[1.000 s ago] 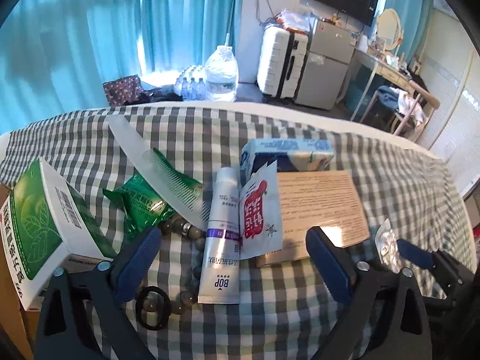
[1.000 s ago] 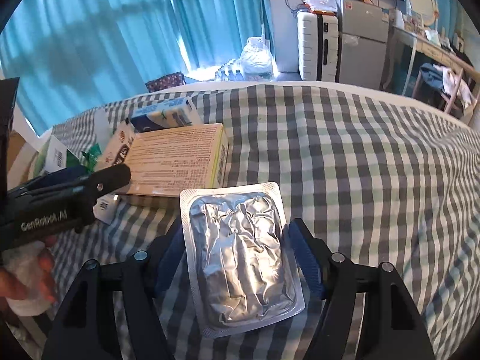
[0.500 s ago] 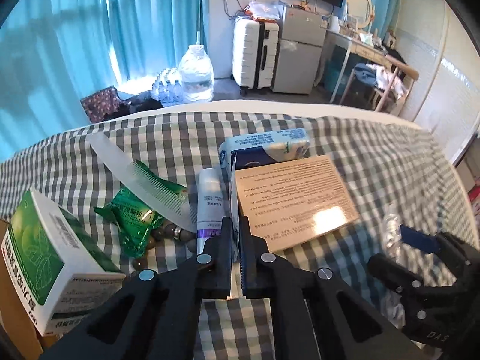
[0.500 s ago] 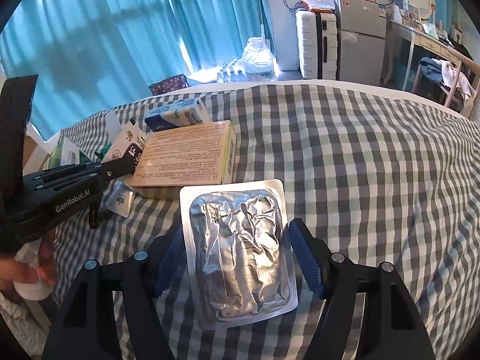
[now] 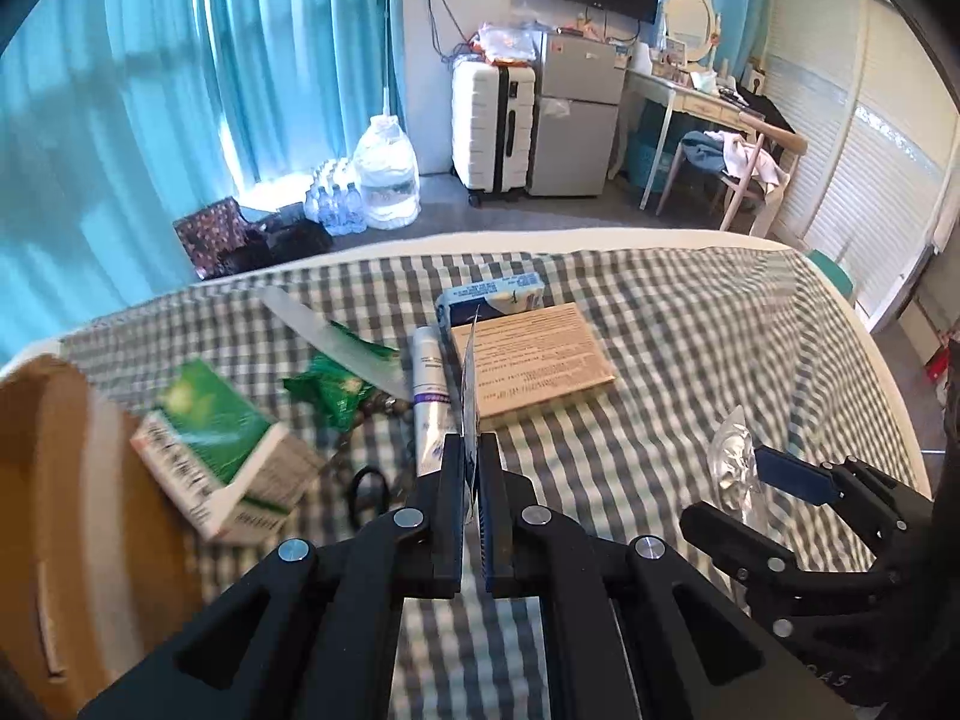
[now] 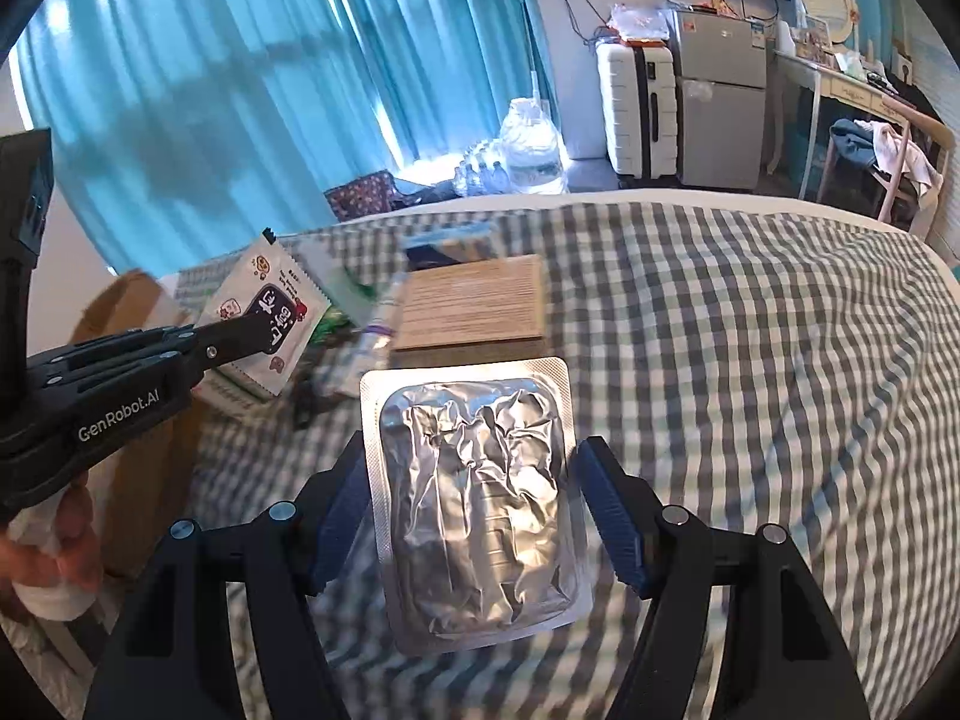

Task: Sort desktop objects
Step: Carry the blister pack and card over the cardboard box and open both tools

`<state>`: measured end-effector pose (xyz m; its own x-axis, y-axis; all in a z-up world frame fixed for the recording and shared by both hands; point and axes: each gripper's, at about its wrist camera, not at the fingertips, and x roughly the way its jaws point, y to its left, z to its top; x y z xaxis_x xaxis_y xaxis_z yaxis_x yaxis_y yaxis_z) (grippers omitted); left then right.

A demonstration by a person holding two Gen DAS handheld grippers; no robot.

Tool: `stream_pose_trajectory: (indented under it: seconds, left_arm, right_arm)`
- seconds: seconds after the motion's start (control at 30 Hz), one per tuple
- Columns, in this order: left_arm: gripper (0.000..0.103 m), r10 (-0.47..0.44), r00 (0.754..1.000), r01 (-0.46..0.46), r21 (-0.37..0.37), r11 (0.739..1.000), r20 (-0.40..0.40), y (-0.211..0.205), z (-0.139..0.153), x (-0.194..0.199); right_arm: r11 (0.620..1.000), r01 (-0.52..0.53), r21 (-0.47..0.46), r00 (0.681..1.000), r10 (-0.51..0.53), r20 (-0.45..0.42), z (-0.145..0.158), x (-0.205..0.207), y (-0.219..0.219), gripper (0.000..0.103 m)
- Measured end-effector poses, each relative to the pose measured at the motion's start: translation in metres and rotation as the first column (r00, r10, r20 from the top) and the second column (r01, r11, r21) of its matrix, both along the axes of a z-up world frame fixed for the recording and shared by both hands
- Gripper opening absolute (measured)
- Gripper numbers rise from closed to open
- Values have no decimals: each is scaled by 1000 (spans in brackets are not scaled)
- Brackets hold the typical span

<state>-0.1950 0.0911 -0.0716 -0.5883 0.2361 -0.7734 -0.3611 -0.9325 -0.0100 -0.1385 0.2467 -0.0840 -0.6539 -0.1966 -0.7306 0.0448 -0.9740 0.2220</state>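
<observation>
the left hand-held gripper (image 5: 472, 480) is clenched flat on a thin printed sachet (image 6: 264, 315), which in its own view shows only as an edge-on sliver rising from between the pads, while the right wrist view shows its face with cartoon print, held clear above the clutter. the right hand-held gripper (image 6: 474, 501) stands moderately wide and grasps a foil blister pack (image 6: 477, 504) across its width, both blue pads against the pack's side edges, the pack off the checked bed cover (image 6: 750, 372). both pieces look already lifted, so the step in hand seems to be carrying them off to wherever they get sorted, likely the cardboard box (image 5: 54, 480) at the left edge. to do it well, keep the sachet pinched near its lower edge without twisting, since it is limp and could flap or slide out; keep the grip on the blister pack even so it does not bow and pop free. bring the two grippers in one after the other, as they are near each other and could knock. still lying on the bed are the green box (image 5: 222, 450), a green packet (image 5: 330, 387), a comb (image 5: 336, 342), a white tube (image 5: 429, 396), a flat tan box (image 5: 534, 360) and a blue tissue pack (image 5: 498, 294) behind it
</observation>
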Motion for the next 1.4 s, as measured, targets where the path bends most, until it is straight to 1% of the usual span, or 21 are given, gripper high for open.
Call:
stream_pose_trajectory:
  seconds: [0.23,0.4,0.57,0.7,0.87,0.97,1.17,1.27,1.33,1.4]
  left_arm:
    - [4,9,997,-8,6,1000,-74,-28,54,47]
    - [4,29,989,-23,43,999,-142,-54,92,72]
    - [4,67,977,-54,66,996,-204,-92,123,87]
    - [4,131,970,-115,88,989,-205,-134,134,85]
    - [4,223,952,-210,83,974,-210,-186,137,74]
    - [4,277,940,-266,78,961,-197,-215,129,62]
    - [4,373,917,-371,38,928,-144,-270,98,29]
    - [4,399,911,-399,20,917,-107,-293,78,12]
    - [4,404,911,-405,8,914,-88,-303,65,2]
    - [4,406,911,-408,-9,913,-66,-310,51,-8]
  right_arm:
    - [999,-34,13,998,34,-59,49,43,-43,68]
    - [997,-76,25,991,78,-107,82,68,-81,68]
    - [991,-128,38,979,133,-154,107,75,-127,68]
    - [981,-190,38,965,194,-178,120,72,-166,68]
    - [958,-284,32,938,285,-198,126,57,-220,68]
    - [945,-327,22,928,325,-184,120,46,-246,68]
    - [916,-401,-17,909,396,-128,96,14,-283,68]
    - [897,-441,-30,893,435,-111,82,0,-298,68]
    - [886,-464,-17,882,460,-99,72,-8,-308,68]
    - [881,-473,-27,878,469,-89,65,-15,-314,68]
